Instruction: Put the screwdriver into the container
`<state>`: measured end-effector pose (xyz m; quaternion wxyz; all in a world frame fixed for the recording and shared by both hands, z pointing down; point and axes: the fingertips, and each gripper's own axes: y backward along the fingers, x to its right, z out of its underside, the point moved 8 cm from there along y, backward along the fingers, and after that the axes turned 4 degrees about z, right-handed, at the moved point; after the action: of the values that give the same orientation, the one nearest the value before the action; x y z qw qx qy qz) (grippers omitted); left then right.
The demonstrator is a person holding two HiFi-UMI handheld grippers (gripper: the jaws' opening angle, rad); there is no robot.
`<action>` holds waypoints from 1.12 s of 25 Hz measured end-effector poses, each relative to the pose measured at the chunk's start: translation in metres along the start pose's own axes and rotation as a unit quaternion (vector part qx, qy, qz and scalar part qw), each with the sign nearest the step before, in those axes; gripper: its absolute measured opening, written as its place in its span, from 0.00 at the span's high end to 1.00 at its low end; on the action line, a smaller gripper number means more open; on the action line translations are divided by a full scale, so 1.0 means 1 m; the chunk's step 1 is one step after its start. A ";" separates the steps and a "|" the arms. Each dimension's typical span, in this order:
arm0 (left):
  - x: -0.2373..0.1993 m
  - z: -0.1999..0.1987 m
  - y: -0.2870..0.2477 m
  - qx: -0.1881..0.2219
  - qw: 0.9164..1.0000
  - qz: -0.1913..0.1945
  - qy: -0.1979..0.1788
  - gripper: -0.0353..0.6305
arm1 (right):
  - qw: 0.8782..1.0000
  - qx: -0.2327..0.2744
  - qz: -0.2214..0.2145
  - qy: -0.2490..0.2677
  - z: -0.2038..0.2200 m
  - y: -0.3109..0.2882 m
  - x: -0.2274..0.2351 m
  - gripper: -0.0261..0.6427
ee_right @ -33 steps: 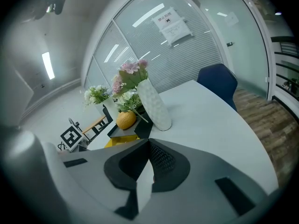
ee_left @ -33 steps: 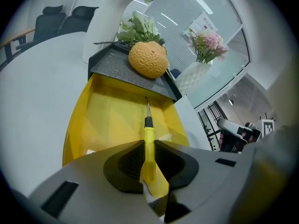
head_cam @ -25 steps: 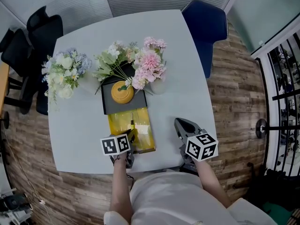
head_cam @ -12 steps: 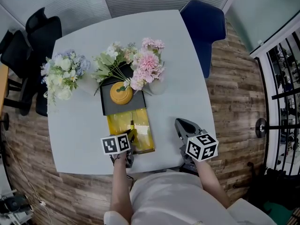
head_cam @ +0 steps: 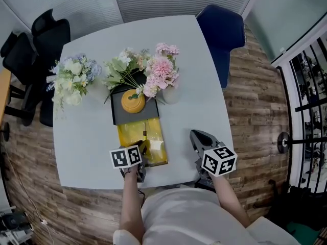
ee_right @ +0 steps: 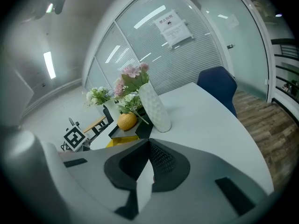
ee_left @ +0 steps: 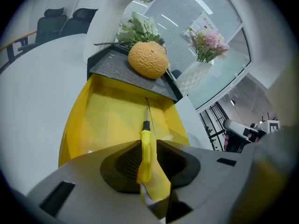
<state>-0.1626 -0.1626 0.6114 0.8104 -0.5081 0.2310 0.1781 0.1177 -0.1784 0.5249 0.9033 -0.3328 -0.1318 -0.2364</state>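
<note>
A pale grey table bears a yellow container, a dark tray and a white vase.

Straight ahead of the left gripper, farther up the white table, an orange sits on a dark grey tray. Beyond the tray, ahead and left of the right gripper, a pink bouquet stands in a white vase, with a green-and-white bouquet beside it. A blue-and-white bouquet stands well off to the left gripper's left. Past the table's far edge, a blue chair stands ahead of the right gripper and black office chairs stand far left, on a wooden floor.
</note>
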 end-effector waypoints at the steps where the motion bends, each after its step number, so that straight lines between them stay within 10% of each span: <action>1: 0.001 0.000 0.001 0.003 1.000 0.001 -0.002 0.80 | 1.000 0.002 0.000 0.001 -0.001 0.001 -0.001 0.94; 28: 0.055 0.009 0.107 0.192 0.976 -0.009 -0.103 0.88 | 0.994 0.067 -0.040 0.073 -0.009 0.052 -0.064 0.94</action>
<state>-0.1708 -0.1067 0.5048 0.9139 -0.3237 0.1719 0.1746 0.0906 -0.1285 0.4650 0.9205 -0.2481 -0.0938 -0.2869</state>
